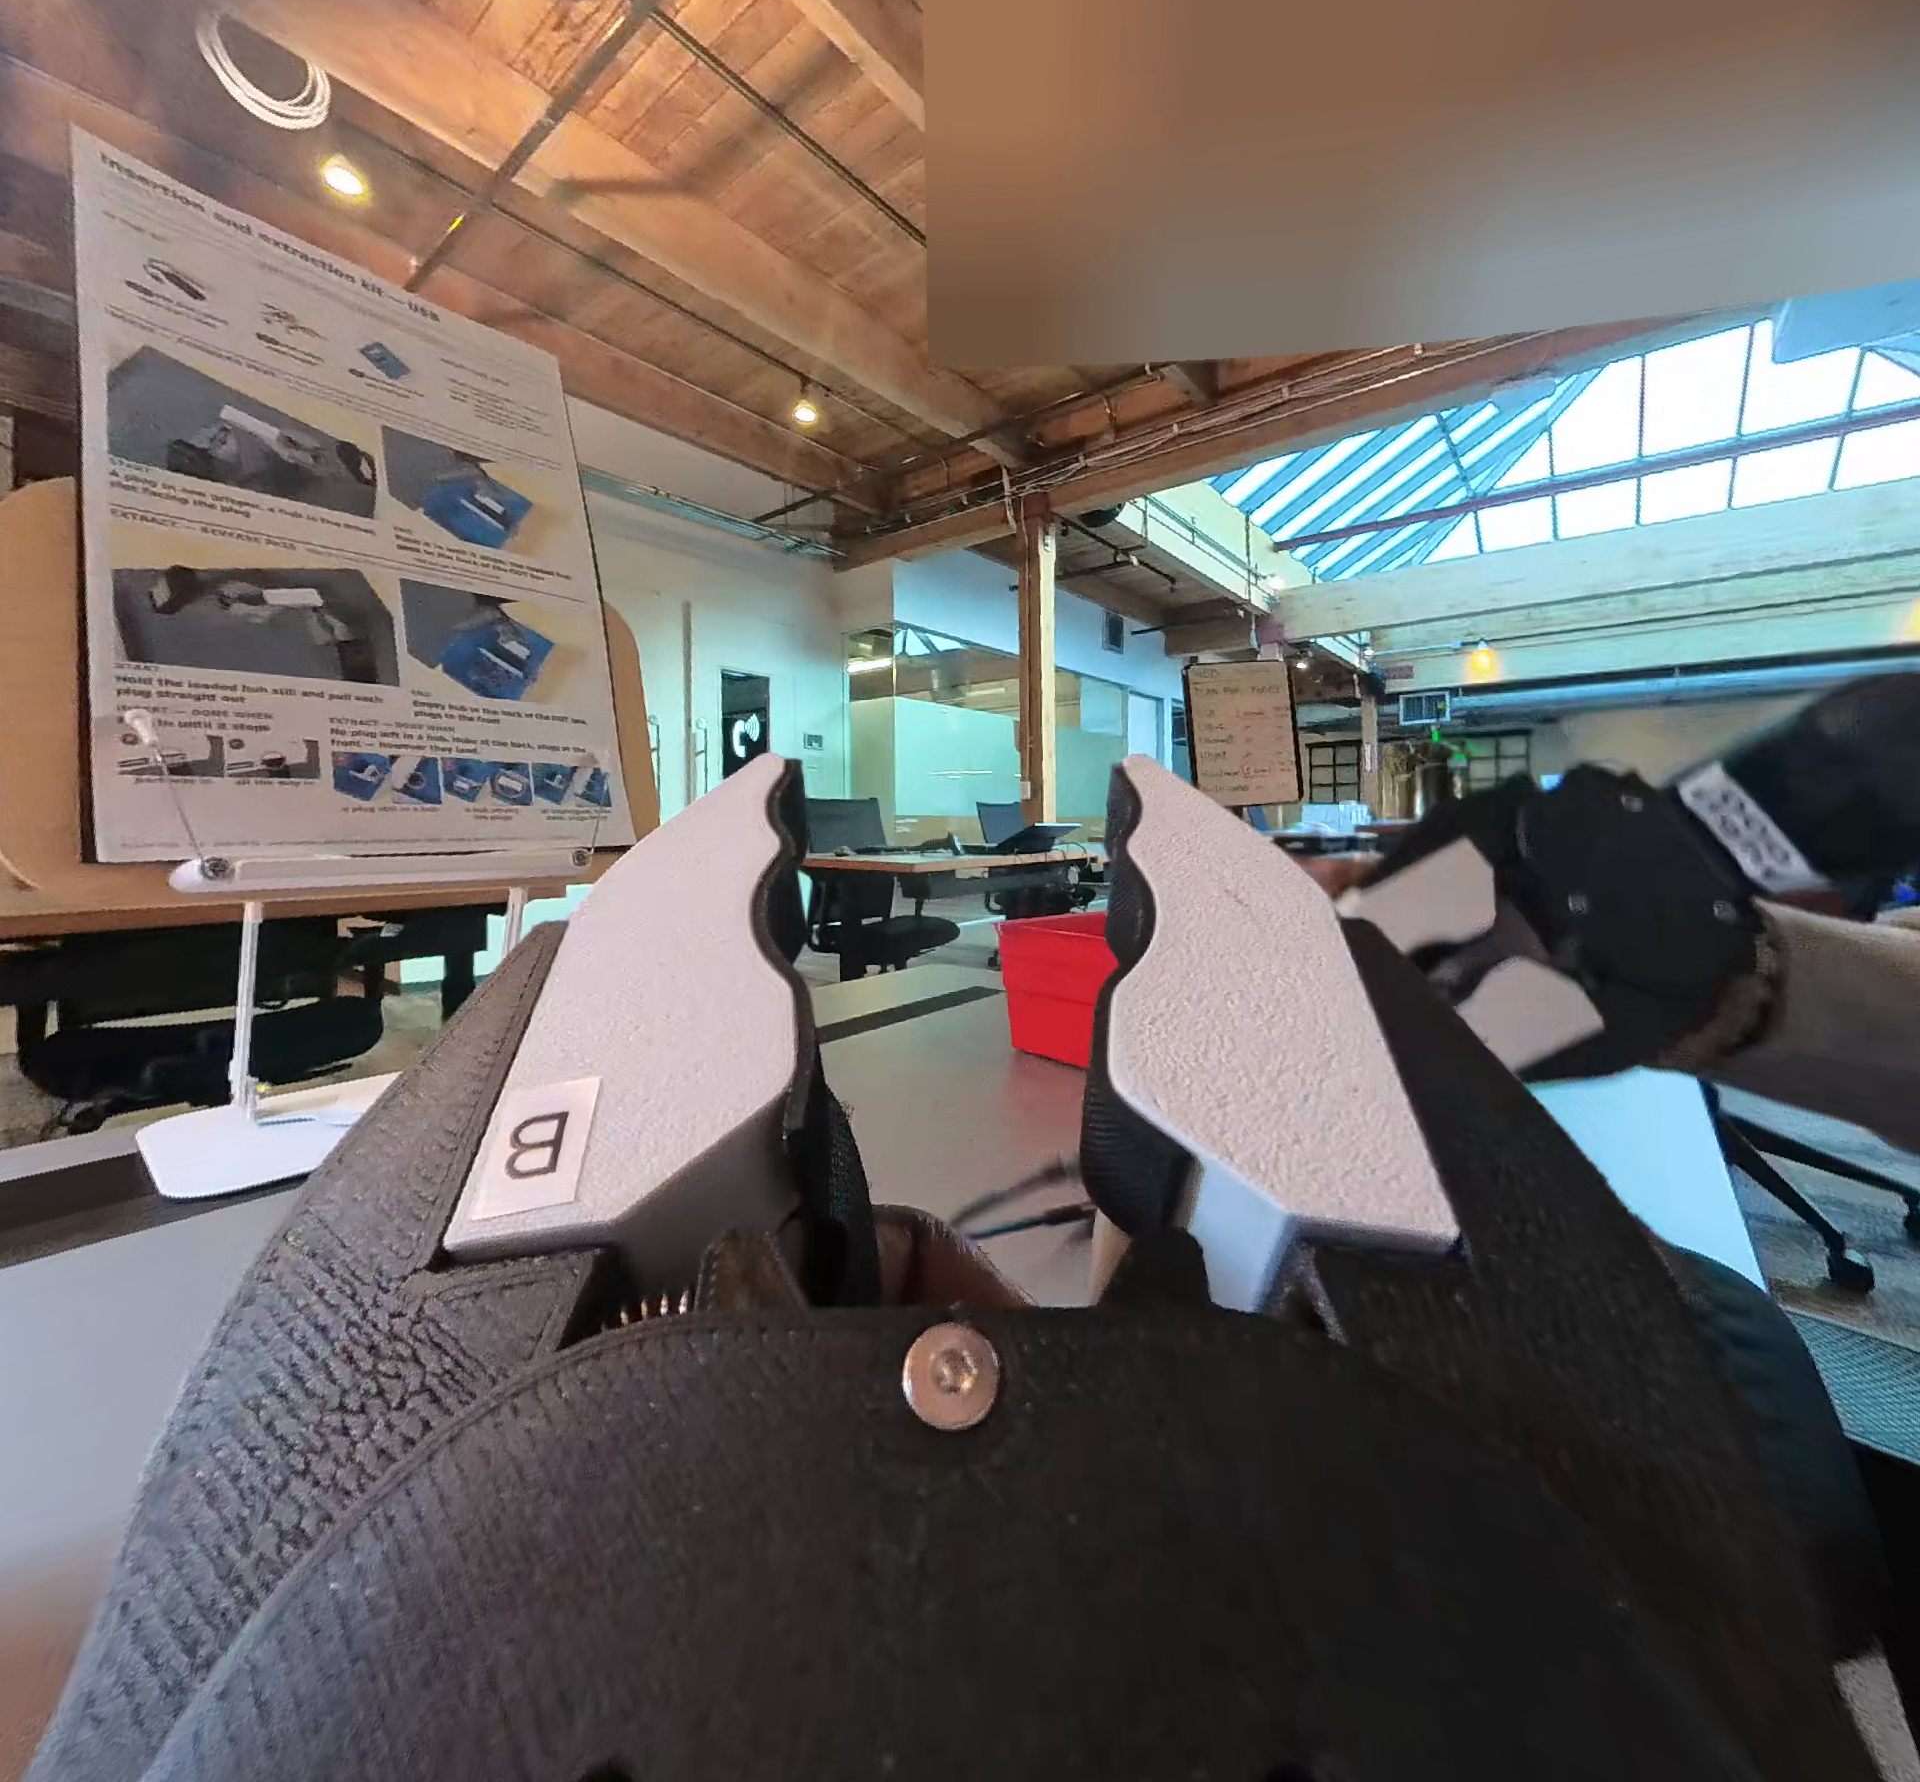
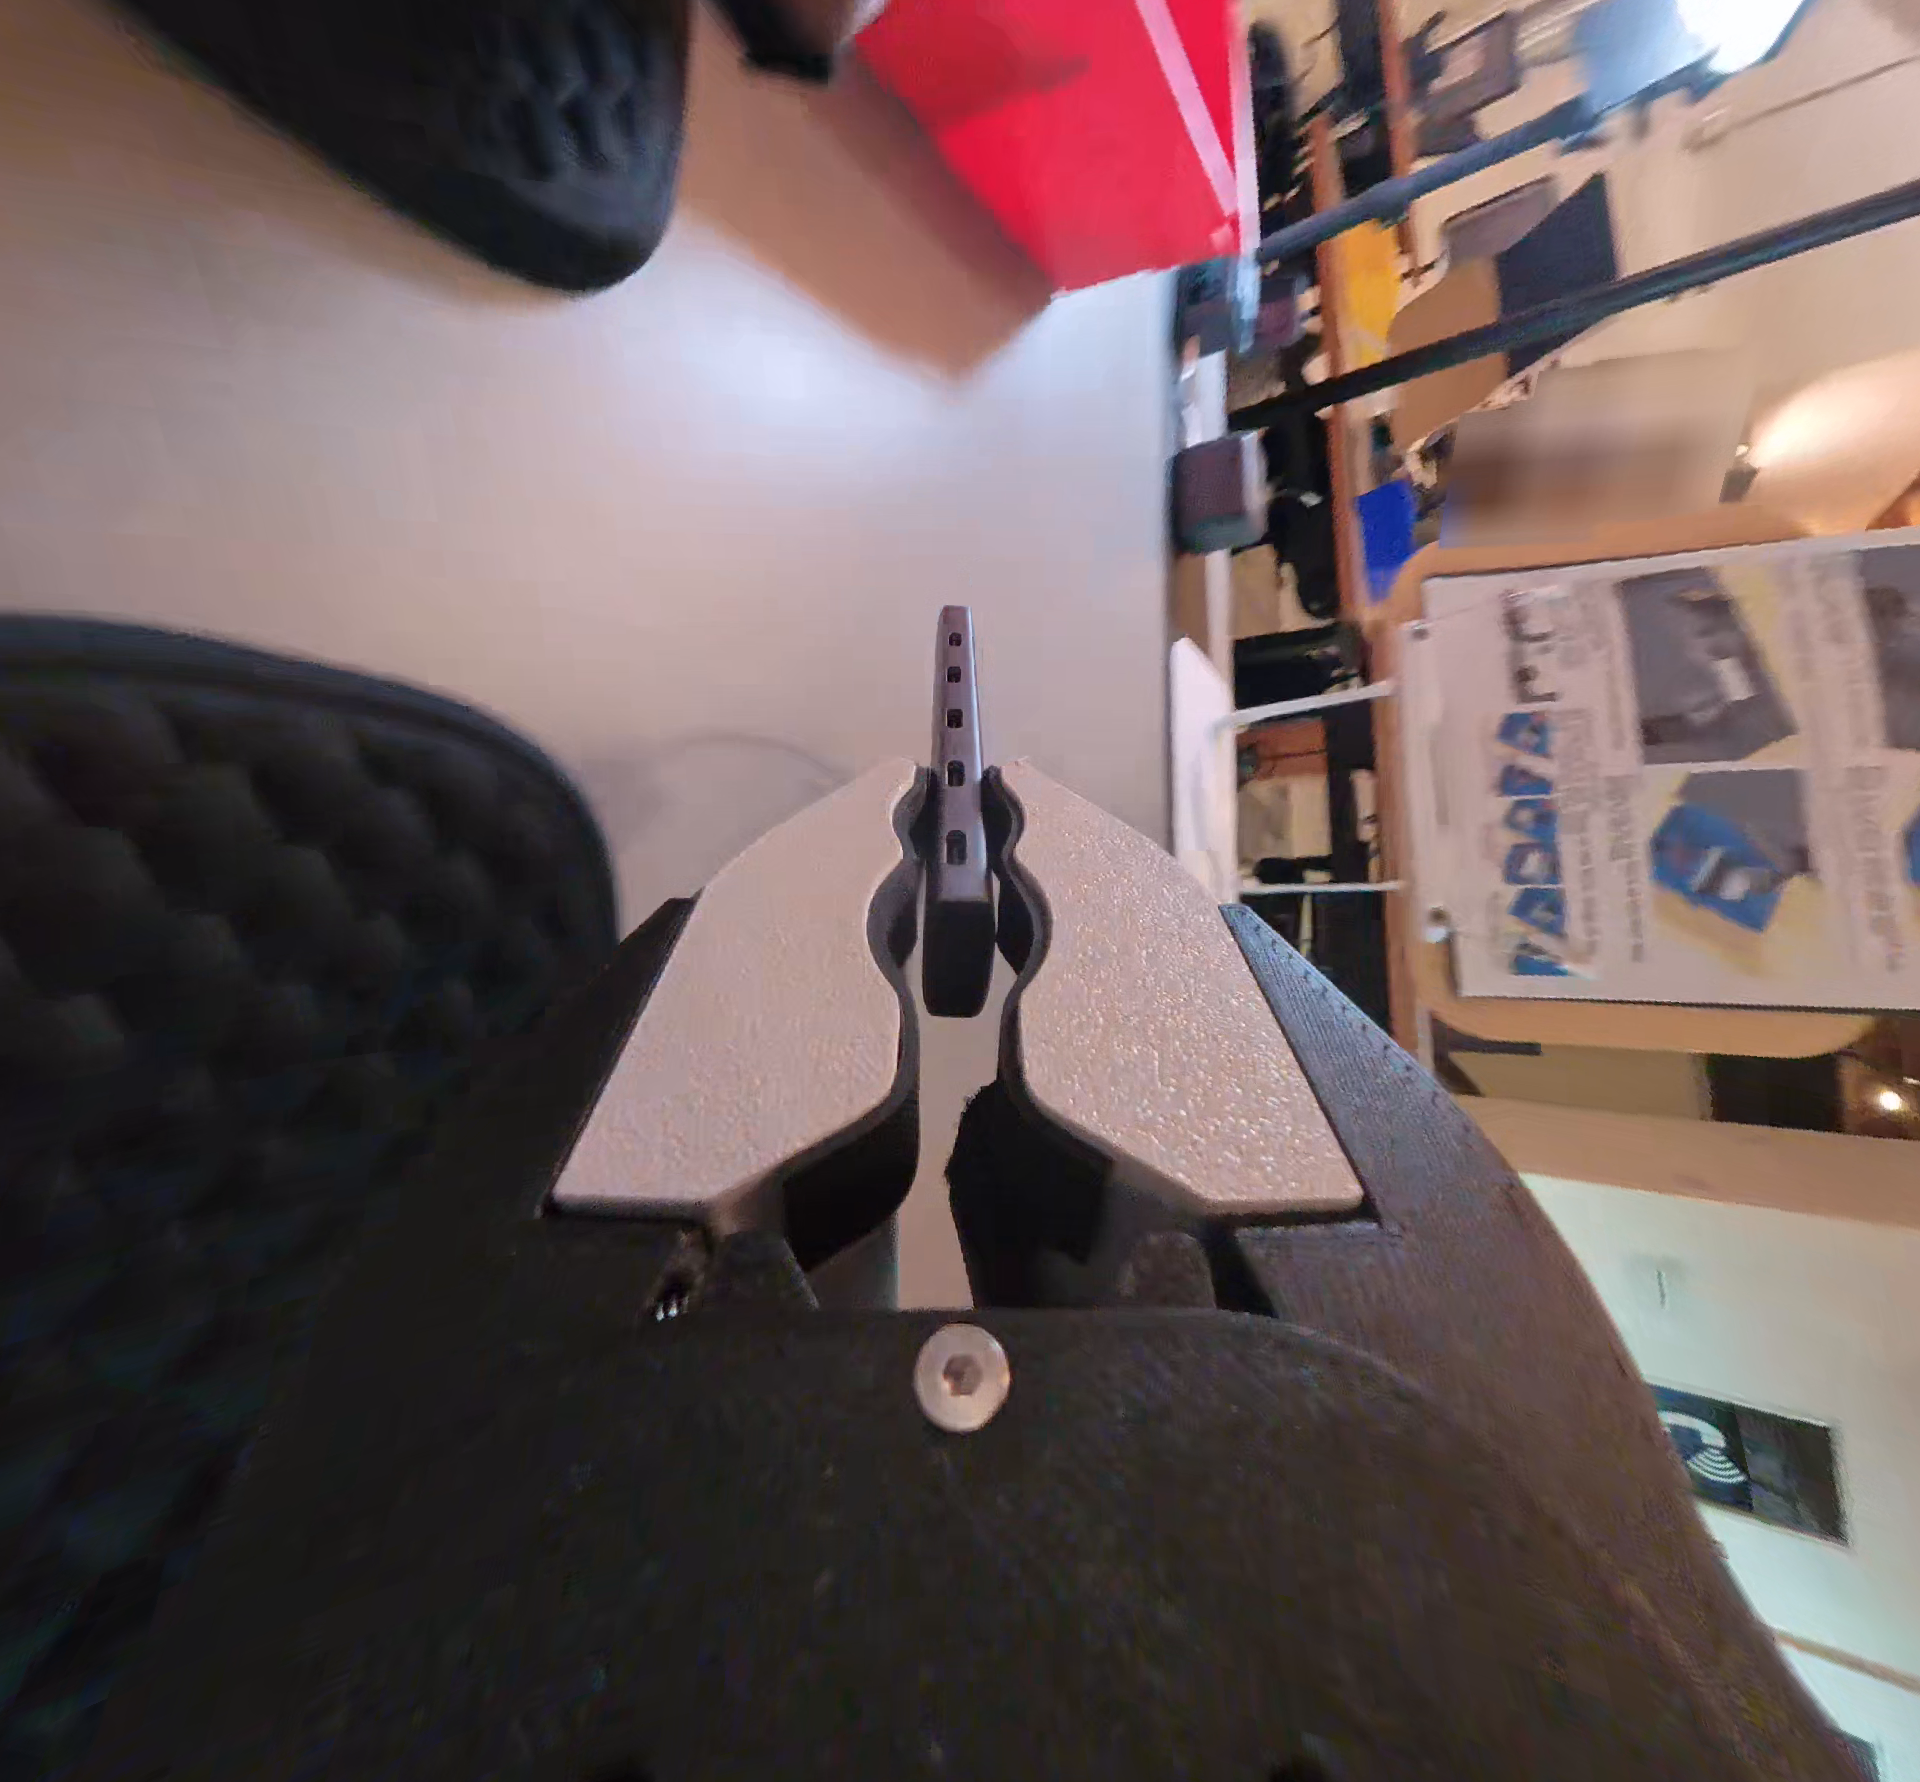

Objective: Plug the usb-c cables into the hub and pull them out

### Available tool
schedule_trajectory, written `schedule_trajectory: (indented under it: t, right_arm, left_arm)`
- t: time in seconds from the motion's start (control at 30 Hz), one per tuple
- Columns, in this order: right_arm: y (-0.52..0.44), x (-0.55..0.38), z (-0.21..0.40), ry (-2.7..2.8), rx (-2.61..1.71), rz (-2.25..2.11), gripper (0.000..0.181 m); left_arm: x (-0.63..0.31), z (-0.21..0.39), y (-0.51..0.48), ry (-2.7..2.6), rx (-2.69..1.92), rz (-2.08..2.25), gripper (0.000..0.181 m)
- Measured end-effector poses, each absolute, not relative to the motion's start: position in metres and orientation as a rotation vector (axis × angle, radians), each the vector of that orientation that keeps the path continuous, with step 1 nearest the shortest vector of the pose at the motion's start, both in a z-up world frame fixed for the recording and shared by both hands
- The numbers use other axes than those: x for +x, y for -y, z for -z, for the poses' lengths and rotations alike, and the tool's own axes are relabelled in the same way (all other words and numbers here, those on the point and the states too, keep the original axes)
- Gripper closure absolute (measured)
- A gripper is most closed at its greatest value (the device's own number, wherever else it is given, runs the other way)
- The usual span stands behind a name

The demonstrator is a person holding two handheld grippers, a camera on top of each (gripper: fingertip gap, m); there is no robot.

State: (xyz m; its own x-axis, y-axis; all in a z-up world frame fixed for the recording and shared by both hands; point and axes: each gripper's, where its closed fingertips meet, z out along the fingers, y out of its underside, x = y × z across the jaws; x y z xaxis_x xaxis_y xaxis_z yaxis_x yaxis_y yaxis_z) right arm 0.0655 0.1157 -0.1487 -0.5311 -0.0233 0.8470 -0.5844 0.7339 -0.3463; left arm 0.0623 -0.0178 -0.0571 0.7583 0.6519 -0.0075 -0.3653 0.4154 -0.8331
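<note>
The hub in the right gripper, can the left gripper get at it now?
Probably yes: the left gripper is open and empty, the hub juts past the right gripper, and nothing visibly sits between them.

Black claw [image 1: 956, 797], grey fingers [image 1: 675, 984]

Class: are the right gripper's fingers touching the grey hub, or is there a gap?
Touching. The right wrist view shows the right gripper shut on the hub, both fingers pressing its flat sides.

hub [image 2: 958, 756]: slim grey bar, row of small dark ports running along its narrow edge | pose: standing edge-on, pointing away from the camera | place: sitting clamped between the right gripper [image 2: 958, 782] fingers, above the pale worktop [image 2: 520, 485]
</note>
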Motion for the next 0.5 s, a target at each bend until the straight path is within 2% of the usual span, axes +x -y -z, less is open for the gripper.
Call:
schedule_trajectory:
  t: [0.13,0.3,0.43,0.5]
  right_arm:
    - [-0.123,0.071,0.188,2.087,0.490,-0.701,0.171]
    - [-0.125,0.083,0.202,2.161,0.458,-0.794,0.166]
    - [-0.128,0.096,0.211,2.313,0.383,-0.914,0.148]
    - [-0.130,0.099,0.210,2.381,0.331,-0.973,0.127]
  left_arm:
    - [0.060,0.057,0.020,0.358,-0.941,-0.669,0.125]
    - [0.059,0.059,0.019,0.364,-0.956,-0.674,0.126]
    - [0.058,0.061,0.016,0.366,-0.979,-0.680,0.126]
    - [0.057,0.063,0.014,0.367,-0.993,-0.675,0.126]
